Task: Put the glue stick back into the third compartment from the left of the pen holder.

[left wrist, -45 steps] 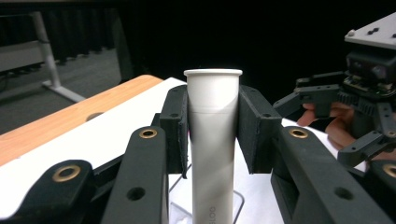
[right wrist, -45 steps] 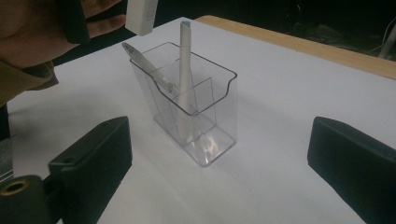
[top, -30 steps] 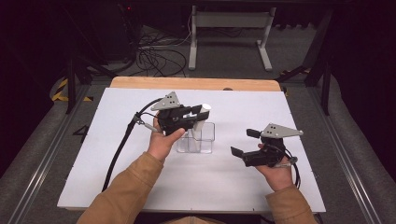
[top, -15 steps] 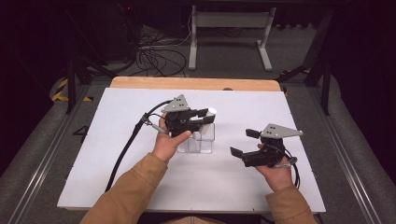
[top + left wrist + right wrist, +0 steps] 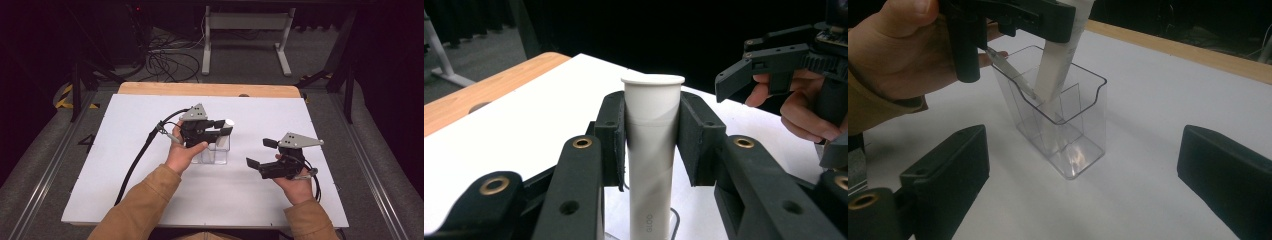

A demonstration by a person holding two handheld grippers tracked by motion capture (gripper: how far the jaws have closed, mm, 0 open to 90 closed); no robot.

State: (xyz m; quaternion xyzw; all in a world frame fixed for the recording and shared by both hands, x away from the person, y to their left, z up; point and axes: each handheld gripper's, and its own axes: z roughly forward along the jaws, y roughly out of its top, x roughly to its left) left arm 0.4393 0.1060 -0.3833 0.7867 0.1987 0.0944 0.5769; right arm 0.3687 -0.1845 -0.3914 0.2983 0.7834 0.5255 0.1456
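A white tube [image 5: 651, 130] with a flared top stands gripped between the pads of my left gripper [image 5: 226, 127], which is shut on it just below the rim. In the right gripper view the tube [image 5: 1055, 75] leans, and its lower end sits inside a compartment of a clear plastic organizer [image 5: 1068, 130]. The organizer [image 5: 216, 150] rests mid-table under the left gripper [image 5: 1013, 15]. My right gripper [image 5: 261, 152] hovers to the organizer's right, open, its jaws [image 5: 1085, 167] wide apart and holding nothing. It faces the organizer.
A white board [image 5: 125, 165] covers the table, with a wooden strip [image 5: 210, 90] along its far edge. The left gripper's black cable [image 5: 137, 160] trails toward the near left. Loose cables [image 5: 165, 60] and a table frame [image 5: 245, 30] lie on the floor beyond.
The left gripper, still holding the tube, has drifted a little to the right over the organizer. The right hand has stayed where it was.
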